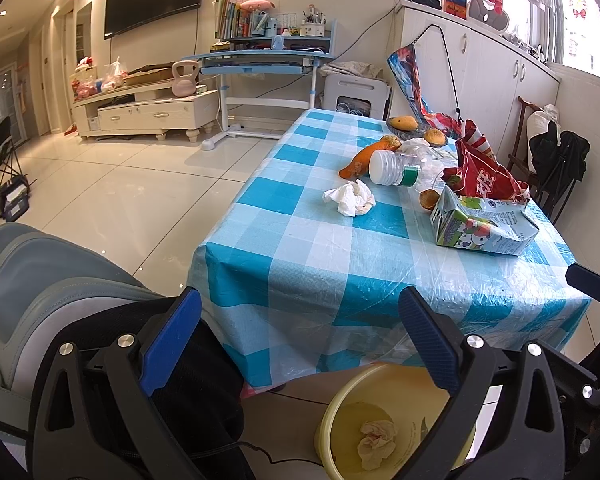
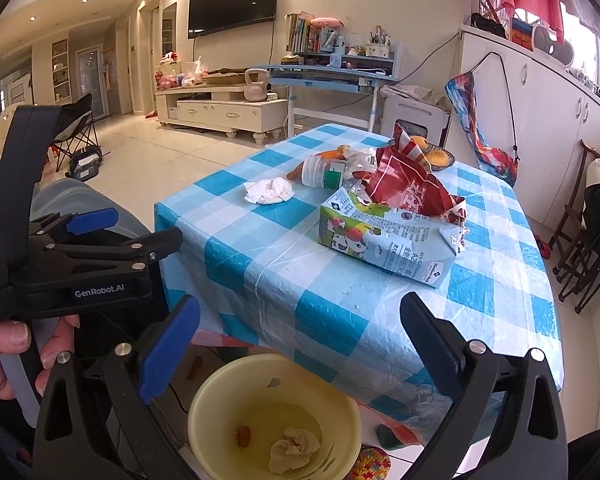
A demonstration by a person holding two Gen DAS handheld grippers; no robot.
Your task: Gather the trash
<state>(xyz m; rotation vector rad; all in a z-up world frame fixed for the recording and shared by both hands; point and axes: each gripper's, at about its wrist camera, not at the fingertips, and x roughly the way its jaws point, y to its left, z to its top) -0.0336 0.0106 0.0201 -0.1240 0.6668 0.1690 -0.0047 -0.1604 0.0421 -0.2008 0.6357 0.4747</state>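
- The yellow bin [image 2: 274, 412] sits on the floor, just below the near edge of the counter [image 2: 340, 304].
- One crumpled tissue [image 2: 294, 450] already lies in the bin. A small orange bit [image 2: 243, 436] lies there too.
- So the job has started, but I think most of it is left.
- Trash is not yet picked up from the counter:
- A white tissue [image 1: 350, 197] lies near the left edge, about the middle.
- A plastic bottle [image 1: 394, 168] with a white cap and a green label lies on its side, just past the tissue.
- A squashed milk carton [image 1: 482, 226] lies near the right edge, close to the near end.
- A red snack bag [image 1: 482, 172] rests against the back of the carton, touching it.
- Some clear plastic wrap [image 1: 430, 156] lies behind the bottle.
- Food sits there too: a carrot [image 1: 366, 156] beside the bottle, and mangoes on a plate [image 1: 414, 131] near the far right corner. A small brown round thing [image 1: 428, 199] lies by the carton; I cannot tell what it is.
- I do not think the carrot and the mangoes are trash.
- The left hand-held gripper [image 1: 300, 344] is spread wide and holds nothing. It hangs above the bin, in front of the near edge.
- The right hand-held gripper [image 2: 300, 350] is spread wide too and is empty. It is above the bin as well.
- A hand [image 2: 8, 354] holds the left one, seen in the right view.
- The tissue looks like the easiest one to take next.
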